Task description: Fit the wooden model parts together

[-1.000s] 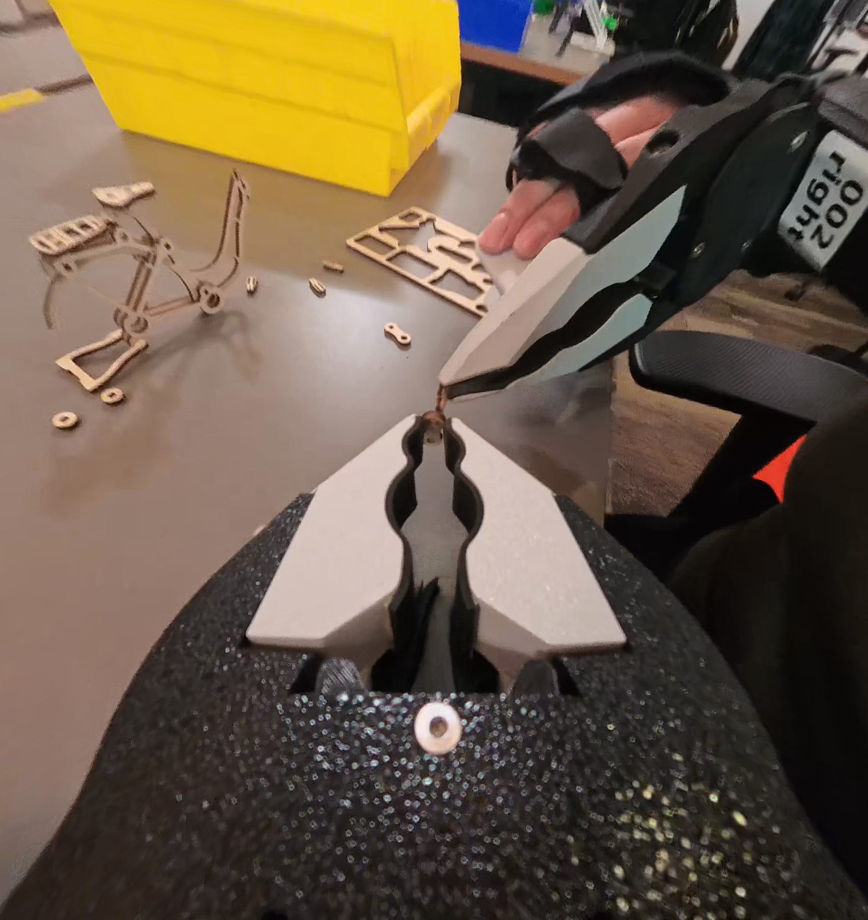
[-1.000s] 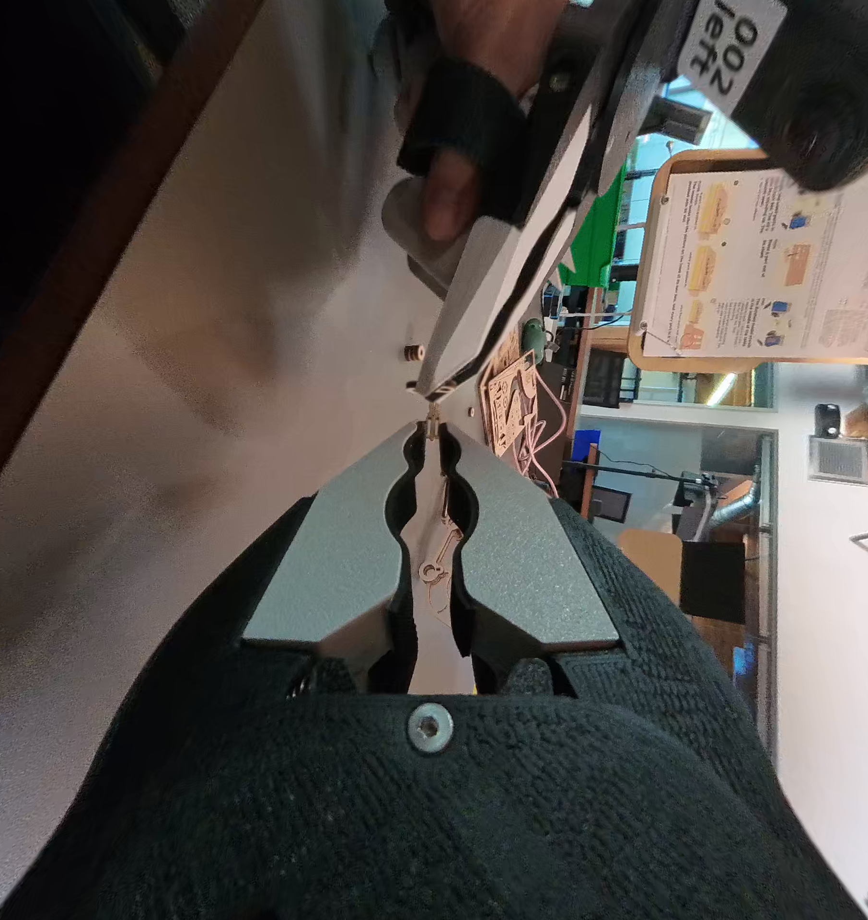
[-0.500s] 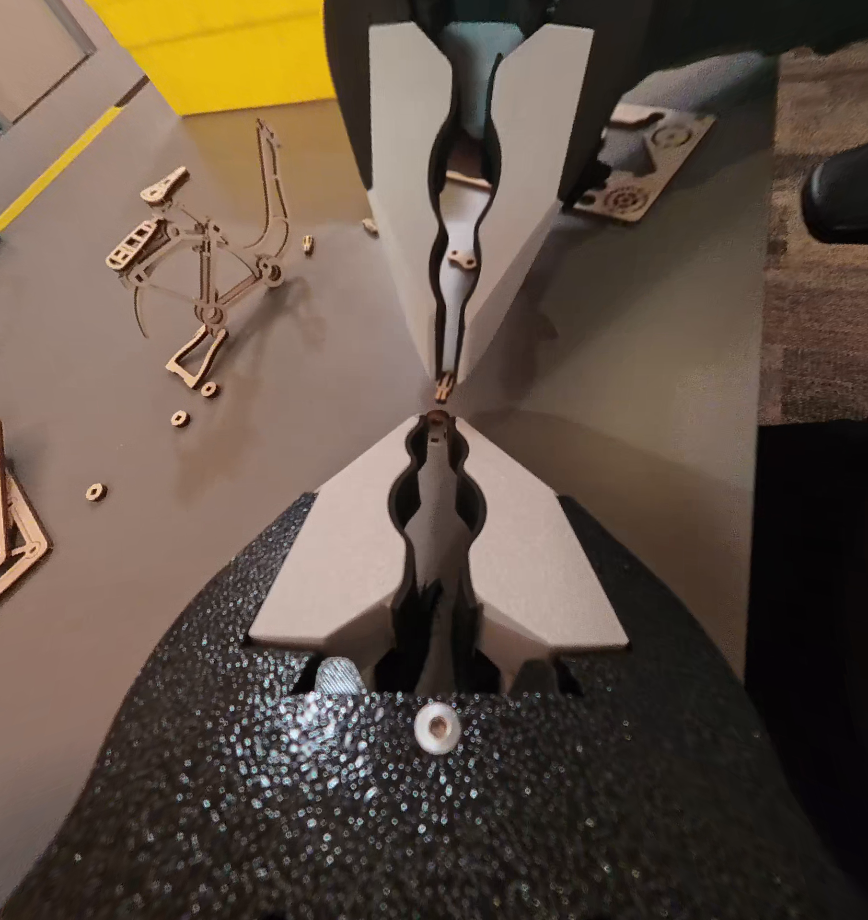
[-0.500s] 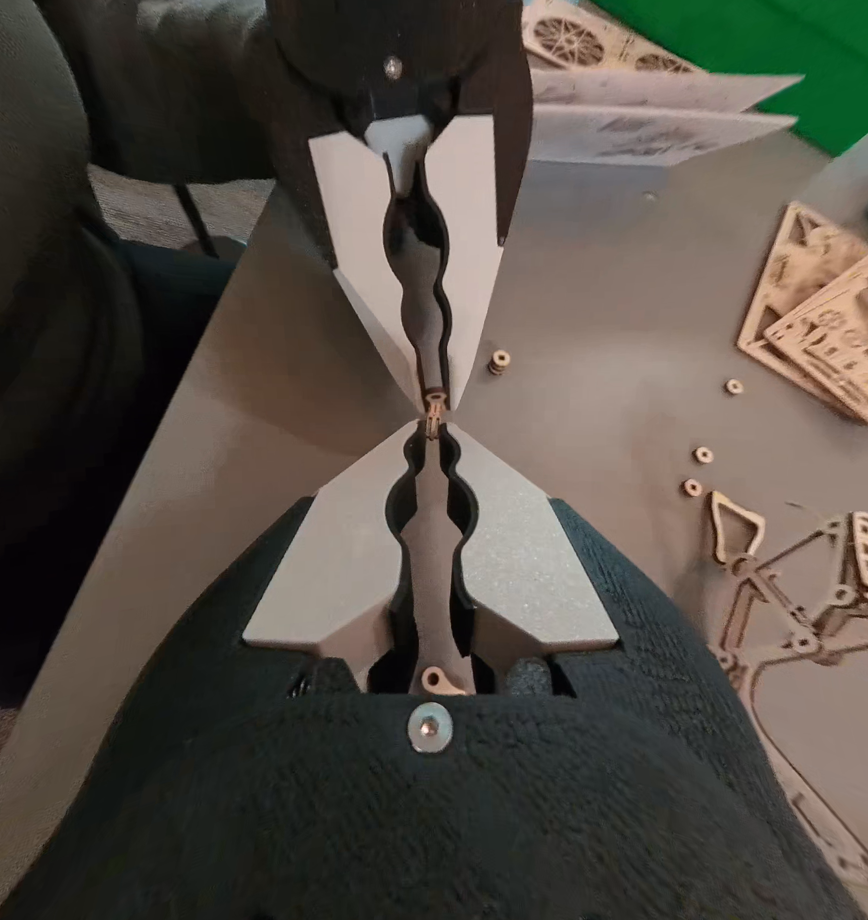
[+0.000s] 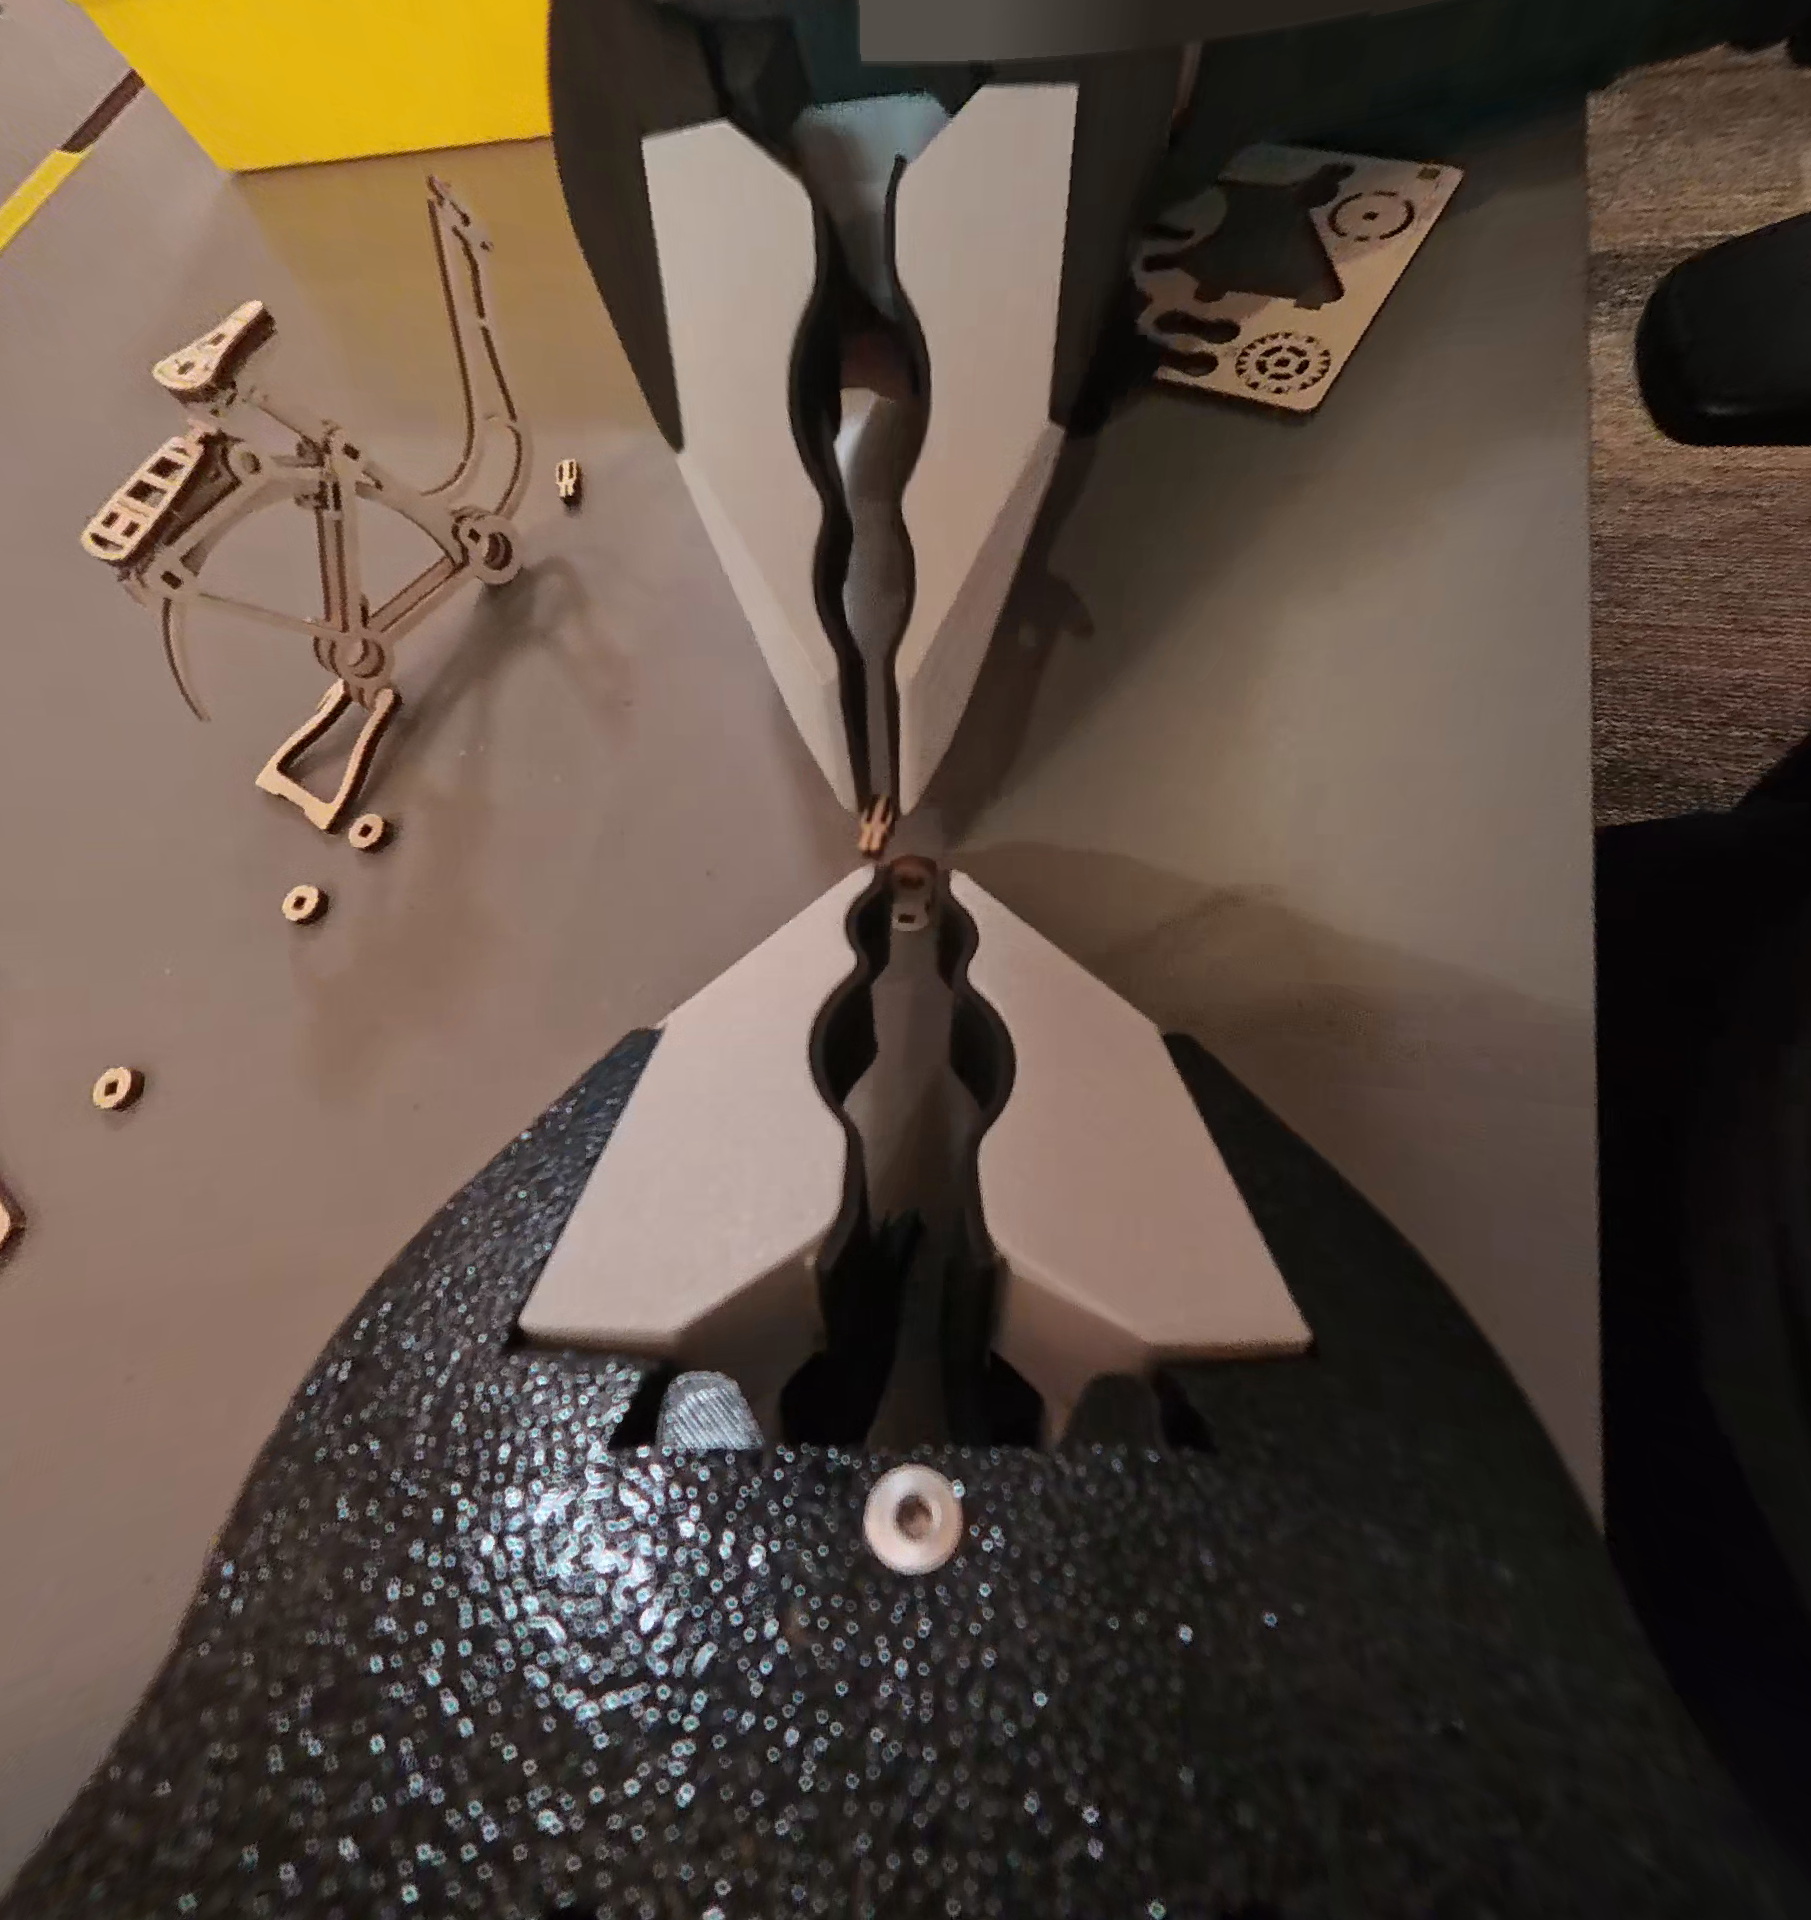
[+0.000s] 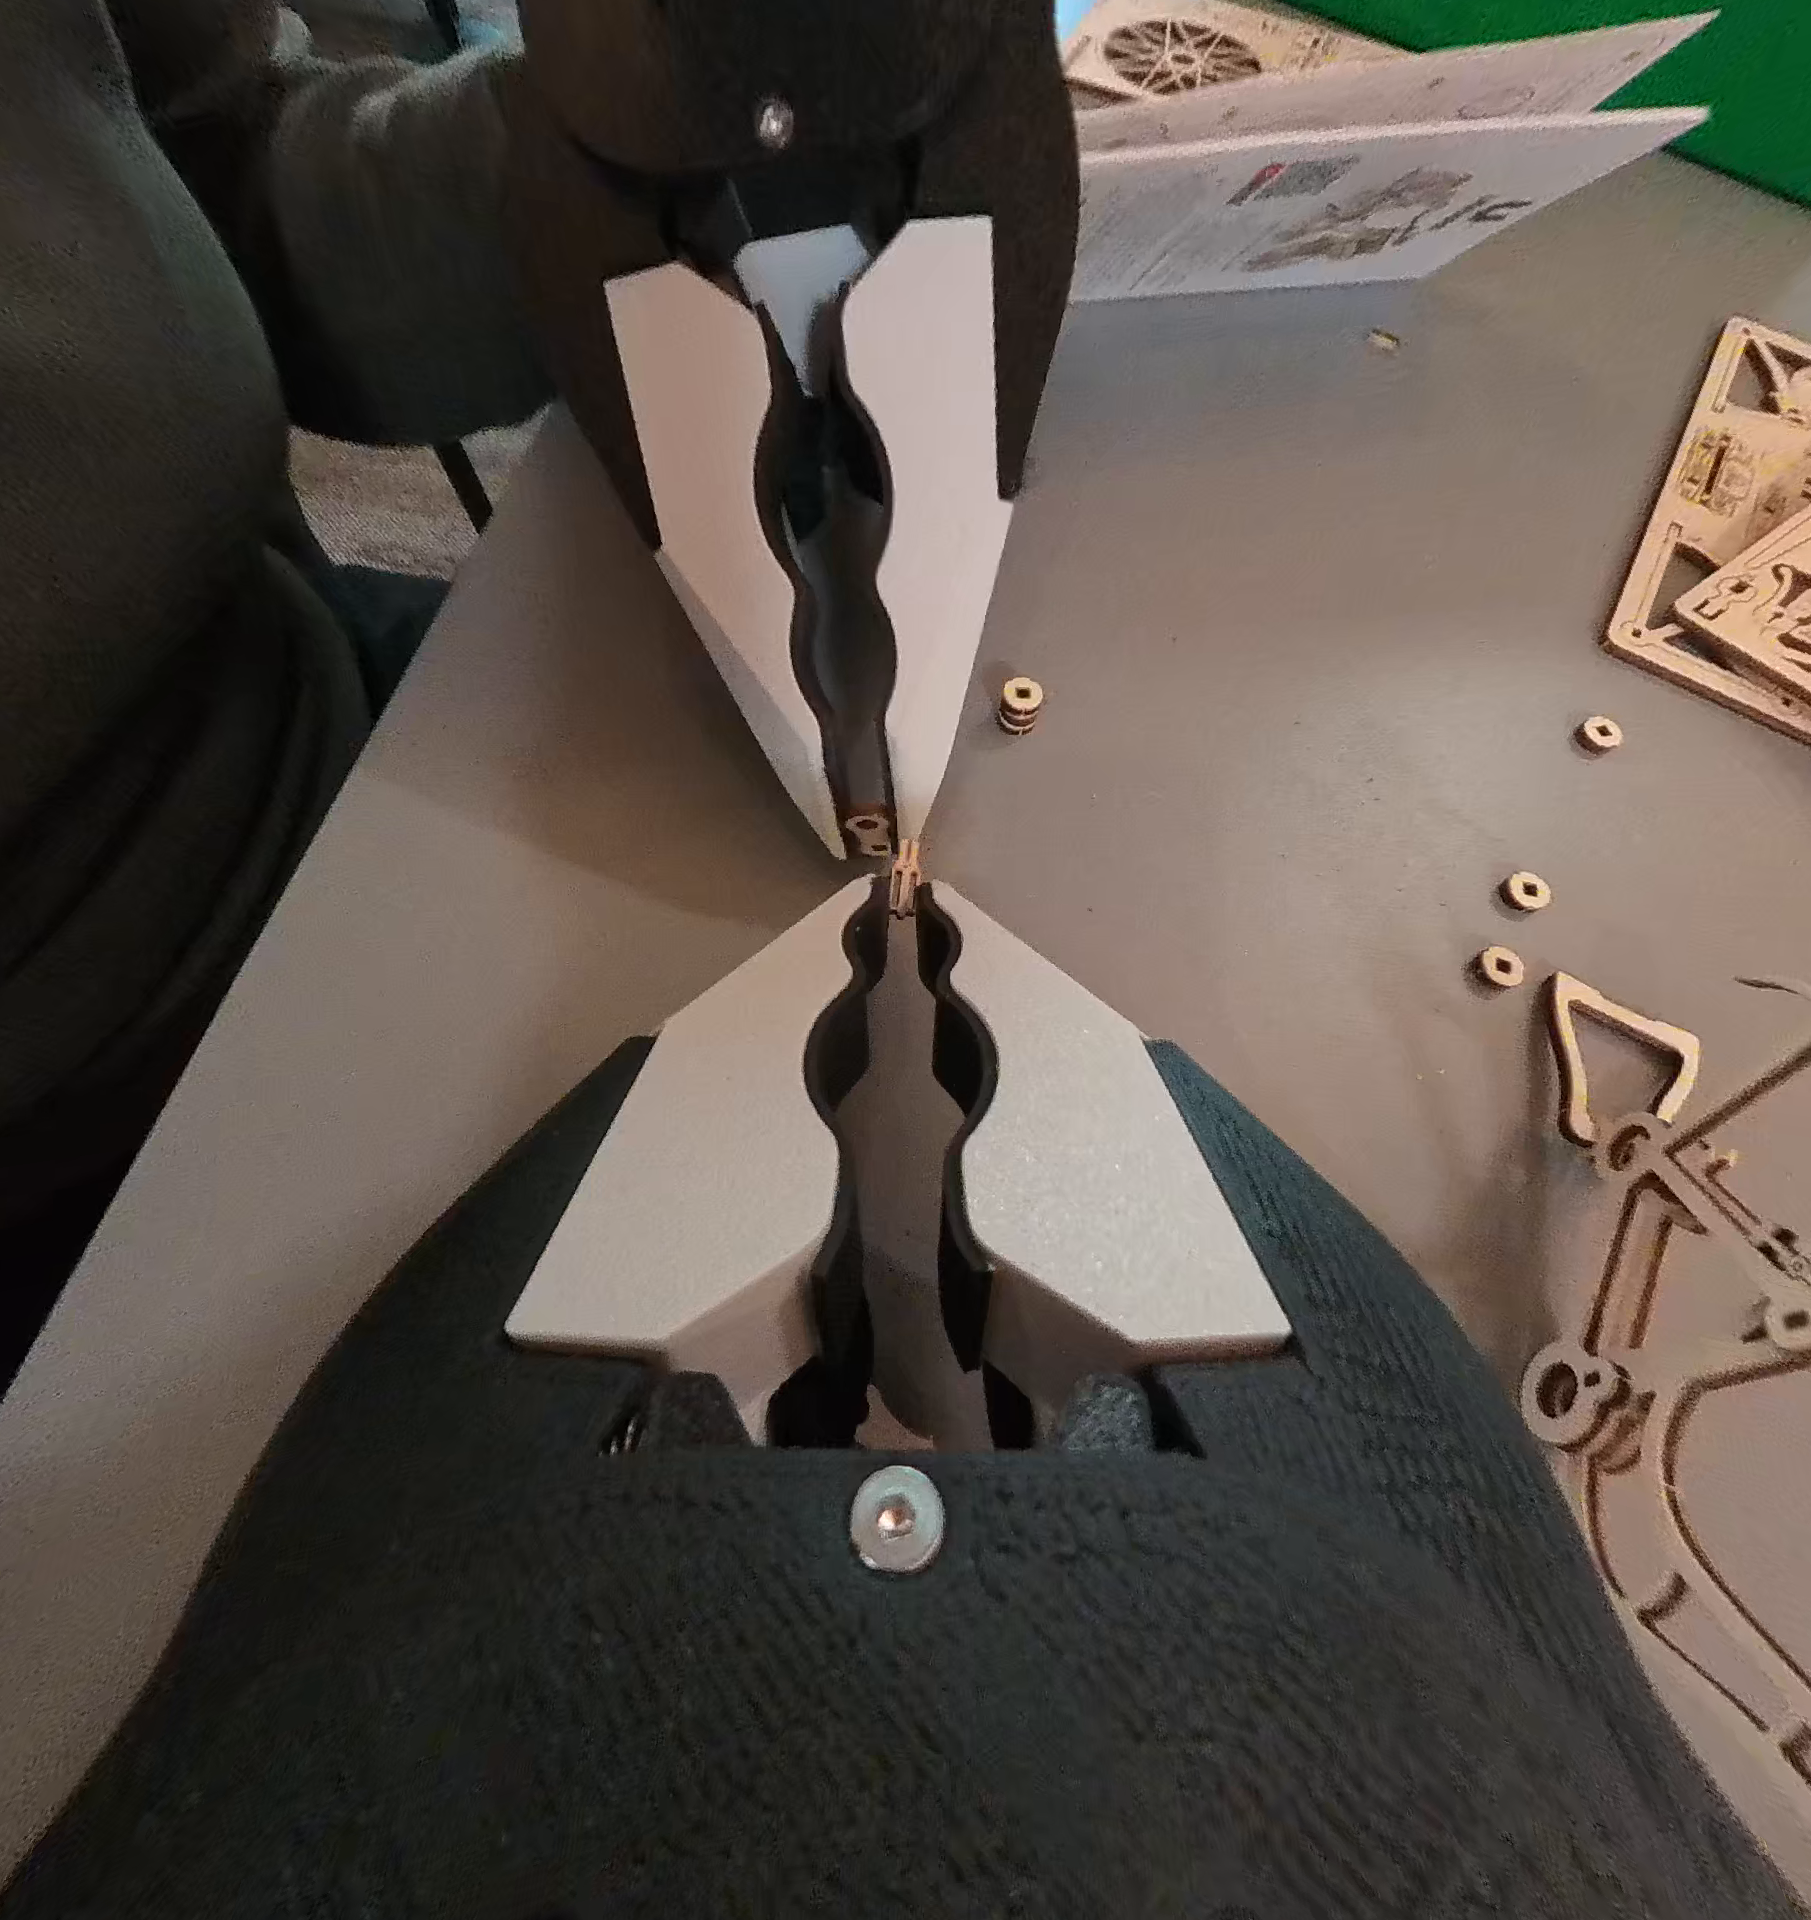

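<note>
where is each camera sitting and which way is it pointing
Left wrist view: on the left gripper, looking along its fingers over the grey table at the facing right gripper; its ring piece is pinched.
Right wrist view: on the right gripper, facing back toward the person's dark sleeve; it pinches a small peg.
Shared: both grippers tip to tip, the bike frame model, loose washers.

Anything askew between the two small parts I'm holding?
Yes: the pin in the right tool sits beside the holed link in the left tool, offset from its hole, not entering.
</note>
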Tool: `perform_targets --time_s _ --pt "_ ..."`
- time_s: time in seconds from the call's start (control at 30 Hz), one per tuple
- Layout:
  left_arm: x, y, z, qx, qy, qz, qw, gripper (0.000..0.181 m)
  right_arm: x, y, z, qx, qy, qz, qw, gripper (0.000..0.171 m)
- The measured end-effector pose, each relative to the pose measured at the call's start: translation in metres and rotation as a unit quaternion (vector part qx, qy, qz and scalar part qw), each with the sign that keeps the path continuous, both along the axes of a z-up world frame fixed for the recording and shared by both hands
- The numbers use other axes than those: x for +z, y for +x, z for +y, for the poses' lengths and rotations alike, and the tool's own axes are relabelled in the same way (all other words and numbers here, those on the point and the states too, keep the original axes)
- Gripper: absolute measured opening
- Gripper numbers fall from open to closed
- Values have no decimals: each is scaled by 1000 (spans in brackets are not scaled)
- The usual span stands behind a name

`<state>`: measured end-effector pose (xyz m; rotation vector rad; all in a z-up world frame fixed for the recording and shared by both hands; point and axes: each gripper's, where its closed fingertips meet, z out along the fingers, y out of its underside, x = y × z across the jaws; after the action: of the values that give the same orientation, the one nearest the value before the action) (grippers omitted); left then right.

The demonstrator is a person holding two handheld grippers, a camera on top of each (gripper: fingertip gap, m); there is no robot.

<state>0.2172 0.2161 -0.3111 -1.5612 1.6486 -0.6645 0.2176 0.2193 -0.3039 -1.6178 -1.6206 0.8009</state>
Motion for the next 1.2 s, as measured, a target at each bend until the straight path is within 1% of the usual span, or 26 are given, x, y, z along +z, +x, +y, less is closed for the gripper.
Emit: perform_targets --time_s 0.23,0.33,1.2 --pt "-1 0 -1 -4 -18 3 1000 6 2 -1 -5 20 -3 7 1000 4" --pt "-1 0 -1 -4 -24 4 1000 6 -1 -1 -8 30 3 -4 1000 4" --pt "-2 2 -1 -8 -40 6 999 6 0 -2 -6 24 2 -5 1000 4"
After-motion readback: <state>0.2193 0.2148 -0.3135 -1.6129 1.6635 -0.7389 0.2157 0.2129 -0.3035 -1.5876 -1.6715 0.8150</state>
